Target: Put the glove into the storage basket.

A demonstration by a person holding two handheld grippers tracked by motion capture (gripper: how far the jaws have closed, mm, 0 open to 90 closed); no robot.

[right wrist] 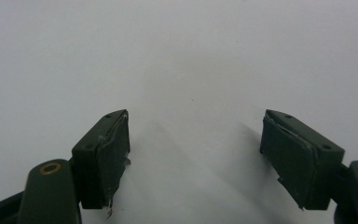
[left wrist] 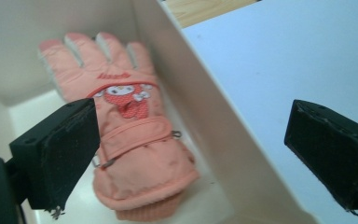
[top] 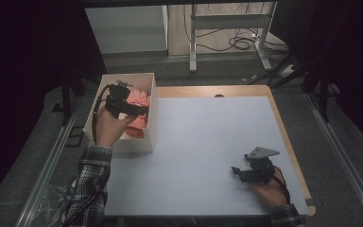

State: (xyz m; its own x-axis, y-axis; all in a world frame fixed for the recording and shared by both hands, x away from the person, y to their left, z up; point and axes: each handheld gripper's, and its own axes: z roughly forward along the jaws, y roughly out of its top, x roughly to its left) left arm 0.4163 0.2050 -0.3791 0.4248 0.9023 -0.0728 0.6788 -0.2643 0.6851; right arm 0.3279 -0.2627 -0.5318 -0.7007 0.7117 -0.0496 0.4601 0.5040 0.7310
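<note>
A pink padded glove [left wrist: 135,140] with a cartoon face lies flat inside a white box [left wrist: 205,116], fingers pointing away from the camera. From above, the glove [top: 139,111] shows in the box [top: 152,123] at the table's left edge. My left gripper [top: 139,109] hovers over the box, open, its jaws straddling the box's right wall with nothing held. In its own view the left gripper [left wrist: 191,154] has one pad over the glove's cuff. My right gripper [top: 237,171] rests low over the white table top near the front right, open and empty, as the right gripper [right wrist: 193,154] confirms.
The white table top [top: 208,142] has a wooden rim [top: 283,137] along its right and far sides. Beyond the table stand a metal frame [top: 227,23] and cables on the floor. Dark curtains close in on both sides.
</note>
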